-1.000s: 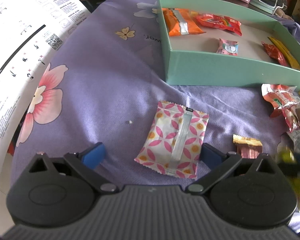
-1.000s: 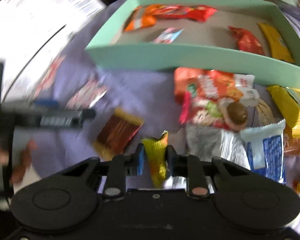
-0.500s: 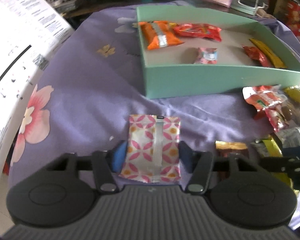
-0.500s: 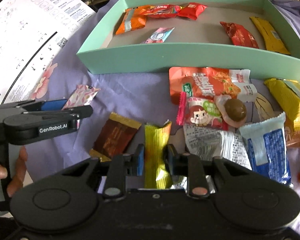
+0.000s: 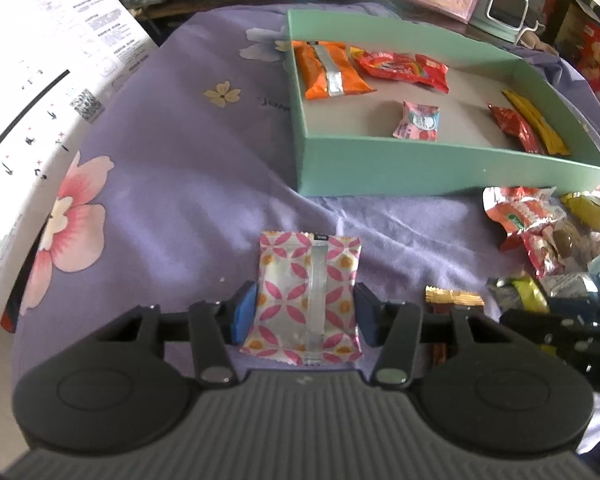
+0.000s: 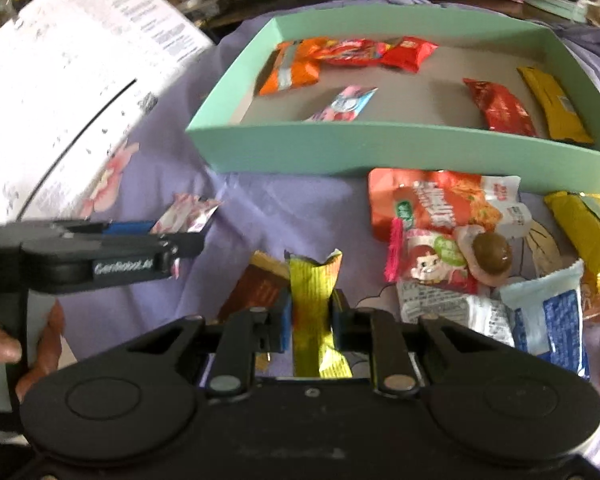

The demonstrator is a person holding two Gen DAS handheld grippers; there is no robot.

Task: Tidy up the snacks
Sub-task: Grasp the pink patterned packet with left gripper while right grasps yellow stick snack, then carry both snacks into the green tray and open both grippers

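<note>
Left wrist: left gripper (image 5: 306, 314) pads clamp pink-patterned packet (image 5: 306, 296) on purple cloth (image 5: 172, 168), before green box (image 5: 440, 168) | Right wrist: right gripper (image 6: 311, 316) pinches yellow packet (image 6: 314, 304) beside brown packet (image 6: 252, 290)

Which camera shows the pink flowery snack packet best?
The left wrist view: the pink patterned packet lies flat and whole between the left gripper's pads, seam facing up. The right wrist view shows only its crumpled end poking past that gripper, seen from the side and blurred.
</note>
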